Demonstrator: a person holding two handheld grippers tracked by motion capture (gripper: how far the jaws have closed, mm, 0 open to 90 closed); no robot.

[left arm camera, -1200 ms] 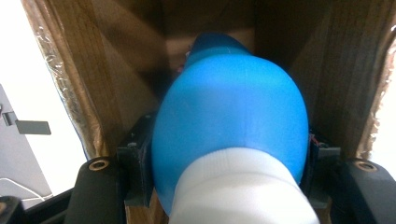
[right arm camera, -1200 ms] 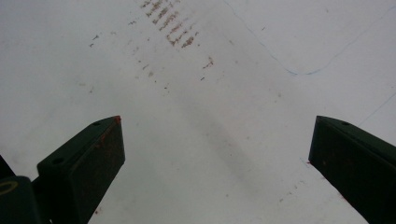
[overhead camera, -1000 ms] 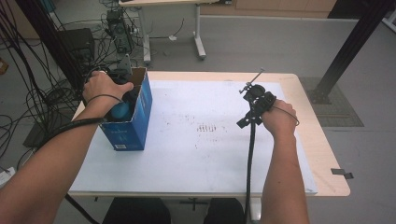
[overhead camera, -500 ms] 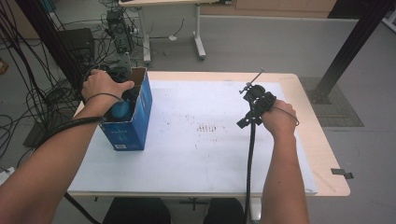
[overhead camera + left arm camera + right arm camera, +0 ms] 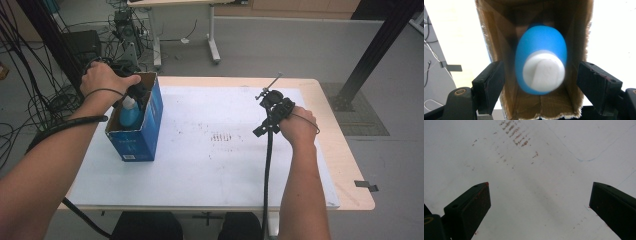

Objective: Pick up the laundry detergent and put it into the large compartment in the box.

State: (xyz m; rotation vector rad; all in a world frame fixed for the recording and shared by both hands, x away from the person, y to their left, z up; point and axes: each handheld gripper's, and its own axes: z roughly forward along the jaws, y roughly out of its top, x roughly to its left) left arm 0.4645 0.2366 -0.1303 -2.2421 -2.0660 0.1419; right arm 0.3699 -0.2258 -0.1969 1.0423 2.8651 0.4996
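left gripper [image 5: 131,90] above the open blue carton [image 5: 135,127] at the table's far left, jaws just spread and clear of the blue bottle [image 5: 541,63] standing inside, so placement looks done; right gripper [image 5: 272,107] spread, idle over the mat.

Wooden table [image 5: 345,165], white sheet [image 5: 225,165], seemingly smudged; blue box [image 5: 145,135].

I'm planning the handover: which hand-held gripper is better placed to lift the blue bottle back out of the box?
Left. The left hand-held gripper hangs right over the box, its jaws just opened and standing either side of the bottle. The right hand-held gripper is open over bare table, far across.
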